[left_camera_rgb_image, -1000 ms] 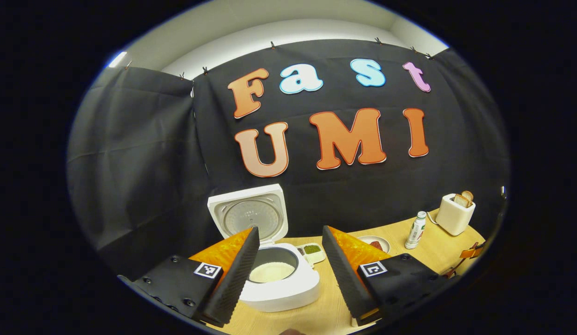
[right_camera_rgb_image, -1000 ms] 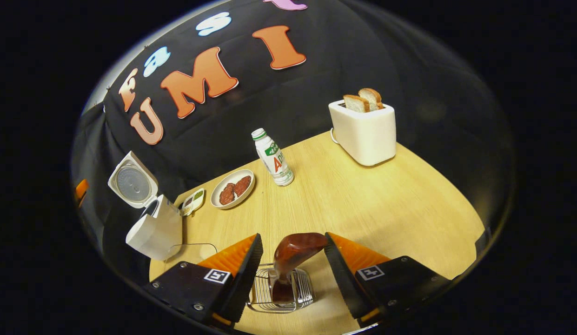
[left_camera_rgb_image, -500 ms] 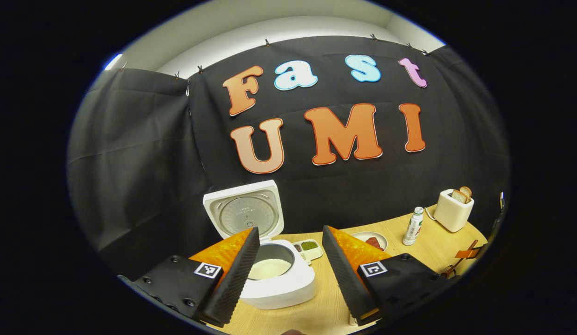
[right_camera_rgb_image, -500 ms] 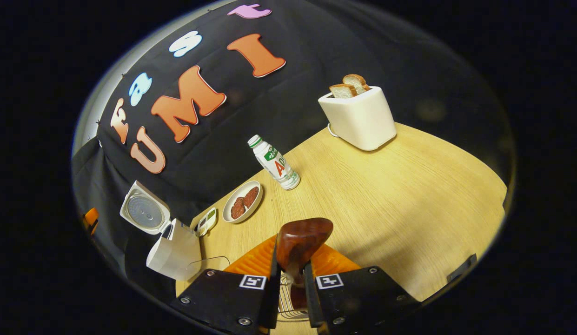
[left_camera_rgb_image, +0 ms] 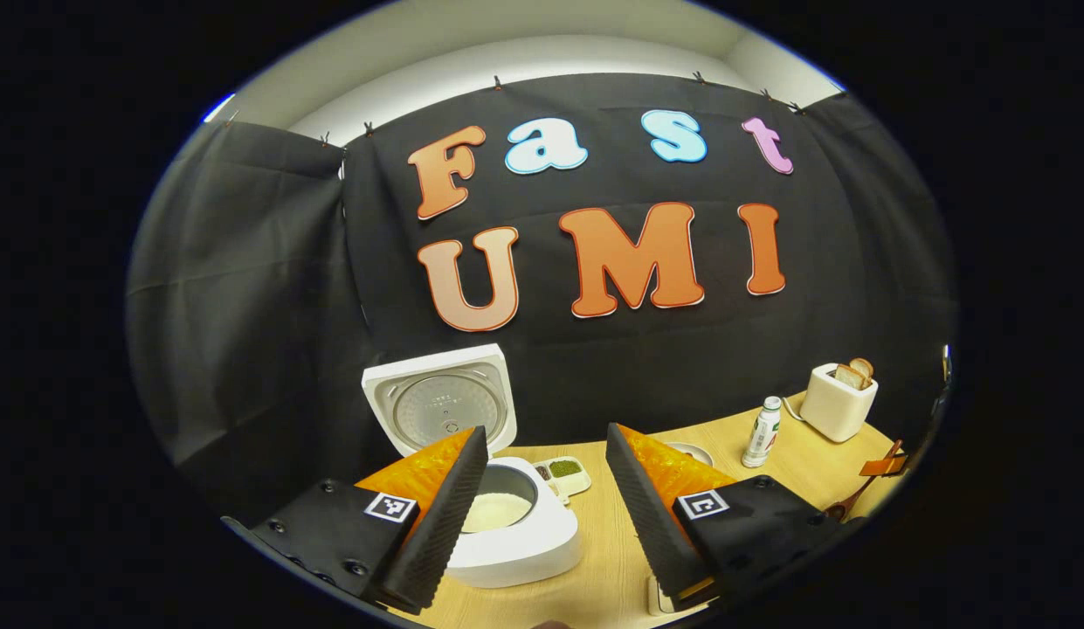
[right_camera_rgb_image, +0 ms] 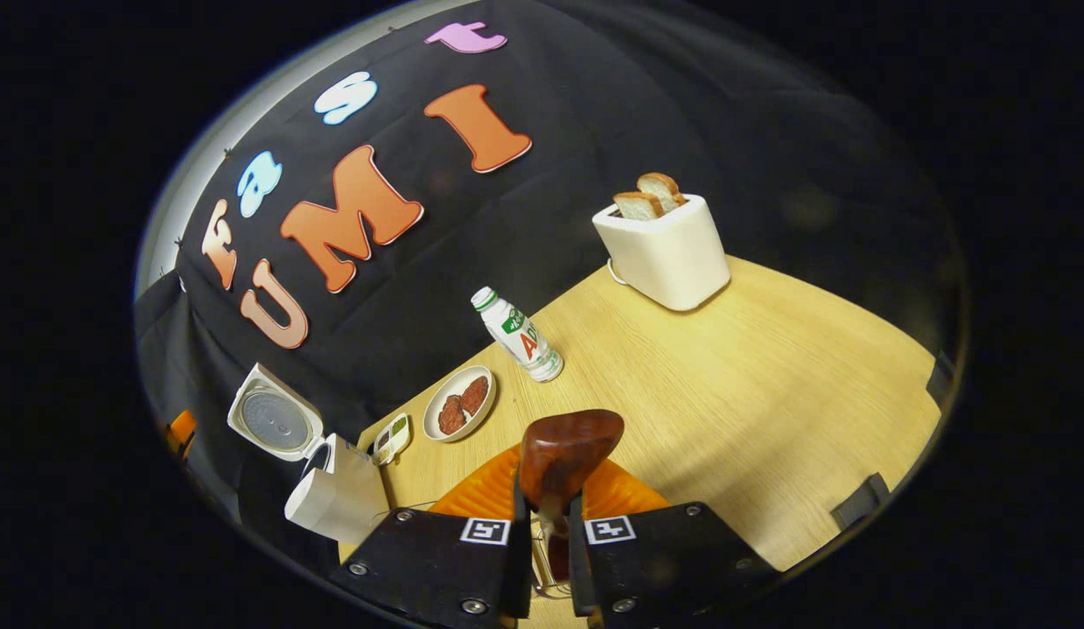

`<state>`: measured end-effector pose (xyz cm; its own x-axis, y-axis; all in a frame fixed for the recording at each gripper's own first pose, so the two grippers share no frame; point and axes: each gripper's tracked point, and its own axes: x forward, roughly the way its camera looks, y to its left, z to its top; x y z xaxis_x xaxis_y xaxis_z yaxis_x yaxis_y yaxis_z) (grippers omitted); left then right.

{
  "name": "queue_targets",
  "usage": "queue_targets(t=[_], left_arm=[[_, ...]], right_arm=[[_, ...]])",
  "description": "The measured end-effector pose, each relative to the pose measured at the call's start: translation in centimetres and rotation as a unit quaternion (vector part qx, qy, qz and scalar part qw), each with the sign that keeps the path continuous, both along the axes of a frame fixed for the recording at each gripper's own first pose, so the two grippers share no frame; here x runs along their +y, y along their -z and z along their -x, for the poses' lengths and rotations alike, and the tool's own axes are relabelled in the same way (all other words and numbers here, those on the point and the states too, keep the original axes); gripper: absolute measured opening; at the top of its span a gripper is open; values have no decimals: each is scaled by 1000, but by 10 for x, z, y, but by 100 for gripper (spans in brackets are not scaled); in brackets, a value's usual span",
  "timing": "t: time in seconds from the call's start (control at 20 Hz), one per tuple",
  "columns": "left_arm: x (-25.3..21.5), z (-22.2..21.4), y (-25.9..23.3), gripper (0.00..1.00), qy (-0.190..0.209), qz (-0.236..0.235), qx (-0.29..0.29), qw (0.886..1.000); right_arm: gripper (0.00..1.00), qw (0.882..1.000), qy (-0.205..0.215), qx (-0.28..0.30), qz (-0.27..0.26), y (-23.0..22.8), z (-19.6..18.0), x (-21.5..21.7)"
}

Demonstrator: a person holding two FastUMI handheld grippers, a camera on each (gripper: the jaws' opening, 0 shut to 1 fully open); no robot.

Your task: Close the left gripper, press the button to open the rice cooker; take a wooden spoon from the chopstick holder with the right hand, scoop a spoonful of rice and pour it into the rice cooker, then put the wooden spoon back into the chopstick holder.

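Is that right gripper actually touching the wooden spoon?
Touching. In the right gripper view, the right gripper has both fingers closed against the wooden spoon just below its bowl, with no gap on either side.

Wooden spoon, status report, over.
Right tool shut on wooden spoon, above the chopstick holder. Left tool open, empty. Rice cooker lid up, rice inside. Nothing in the way.
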<state>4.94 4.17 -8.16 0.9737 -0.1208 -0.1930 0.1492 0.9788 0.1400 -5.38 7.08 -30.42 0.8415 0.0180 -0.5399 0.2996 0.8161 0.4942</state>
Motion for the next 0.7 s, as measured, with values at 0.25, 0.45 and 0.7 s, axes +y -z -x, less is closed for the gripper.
queue_targets(t=[0.25, 0.45, 0.7], left_arm=[[18, -3, 8, 89, -5, 15, 1, 1000], [29, -5, 15, 93, -7, 26, 7, 1000], [42, -3, 26, 89, 8, 41, 19, 999]], right_arm=[[17, 997, -15, -47, 64, -59, -9, 13], [17, 992, -42, -92, 79, -104, -21, 48], [17, 983, -106, -112, 98, -112, -33, 115]])
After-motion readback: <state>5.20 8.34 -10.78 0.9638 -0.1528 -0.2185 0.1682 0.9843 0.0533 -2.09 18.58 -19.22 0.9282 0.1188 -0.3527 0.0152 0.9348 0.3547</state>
